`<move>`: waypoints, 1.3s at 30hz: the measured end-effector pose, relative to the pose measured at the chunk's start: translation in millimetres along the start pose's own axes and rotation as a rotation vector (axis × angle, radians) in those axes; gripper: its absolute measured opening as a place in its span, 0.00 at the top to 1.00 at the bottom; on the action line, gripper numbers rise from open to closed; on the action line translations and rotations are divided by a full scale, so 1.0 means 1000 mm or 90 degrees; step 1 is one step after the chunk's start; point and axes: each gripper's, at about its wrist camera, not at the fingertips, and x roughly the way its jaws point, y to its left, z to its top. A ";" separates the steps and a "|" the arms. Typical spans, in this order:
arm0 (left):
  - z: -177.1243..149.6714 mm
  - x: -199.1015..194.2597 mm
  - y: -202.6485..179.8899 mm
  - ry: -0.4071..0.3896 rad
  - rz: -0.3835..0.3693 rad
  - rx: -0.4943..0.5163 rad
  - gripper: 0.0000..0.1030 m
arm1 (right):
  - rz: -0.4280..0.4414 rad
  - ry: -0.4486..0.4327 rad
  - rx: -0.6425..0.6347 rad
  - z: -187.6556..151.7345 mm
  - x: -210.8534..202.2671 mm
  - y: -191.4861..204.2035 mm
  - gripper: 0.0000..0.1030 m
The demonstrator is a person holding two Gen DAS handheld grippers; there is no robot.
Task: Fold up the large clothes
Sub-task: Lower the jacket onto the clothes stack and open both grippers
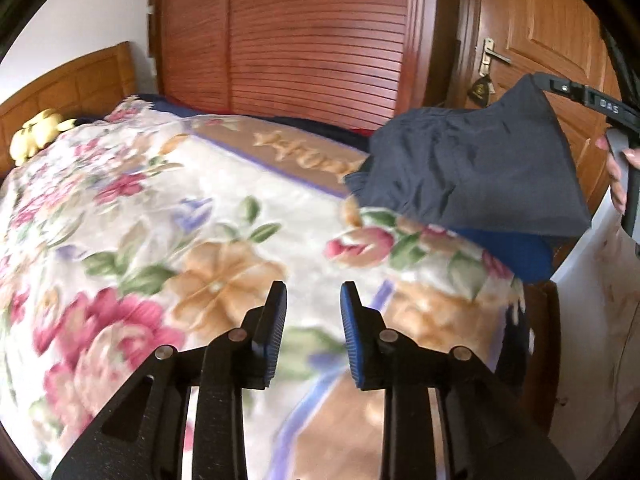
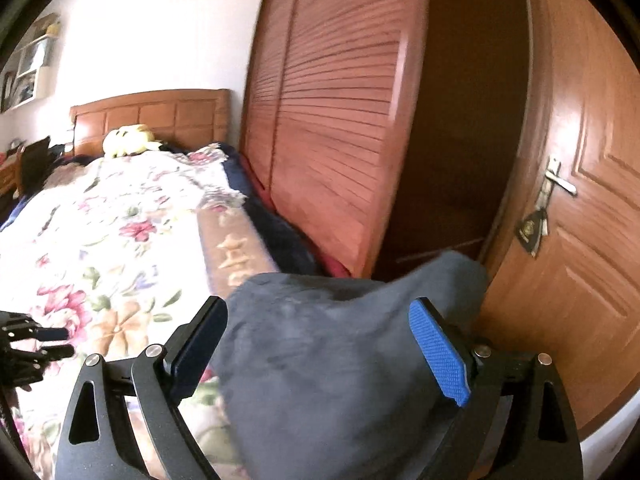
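Note:
A dark navy garment (image 1: 476,168) with a blue lining hangs over the bed's right corner, lifted at its top by my right gripper (image 1: 538,80). In the right wrist view the garment (image 2: 332,360) fills the wide gap between the fingers; the right gripper (image 2: 320,344) has its jaws far apart, with cloth draped between and over them. My left gripper (image 1: 313,312) is open and empty, held above the floral blanket (image 1: 160,220) left of the garment. It also shows at the left edge of the right wrist view (image 2: 52,342).
The bed carries a floral blanket (image 2: 112,240) and a yellow plush toy (image 1: 36,132) by the wooden headboard (image 1: 68,84). A louvred wardrobe (image 1: 312,40) stands behind the bed. A wooden door (image 2: 580,208) with a handle is at the right.

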 end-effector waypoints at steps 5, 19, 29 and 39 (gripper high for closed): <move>-0.031 -0.031 0.025 -0.005 0.019 -0.014 0.71 | -0.064 0.012 -0.002 0.003 0.005 -0.015 0.10; -0.055 -0.037 0.026 -0.001 0.012 -0.001 0.69 | -0.024 0.217 0.157 -0.012 0.089 -0.129 0.93; -0.040 -0.018 -0.007 -0.001 -0.013 0.013 0.69 | -0.111 -0.018 0.165 0.035 -0.022 -0.177 0.95; -0.037 -0.024 -0.039 0.000 -0.035 0.043 0.69 | -0.210 0.186 0.275 -0.092 0.000 -0.274 0.94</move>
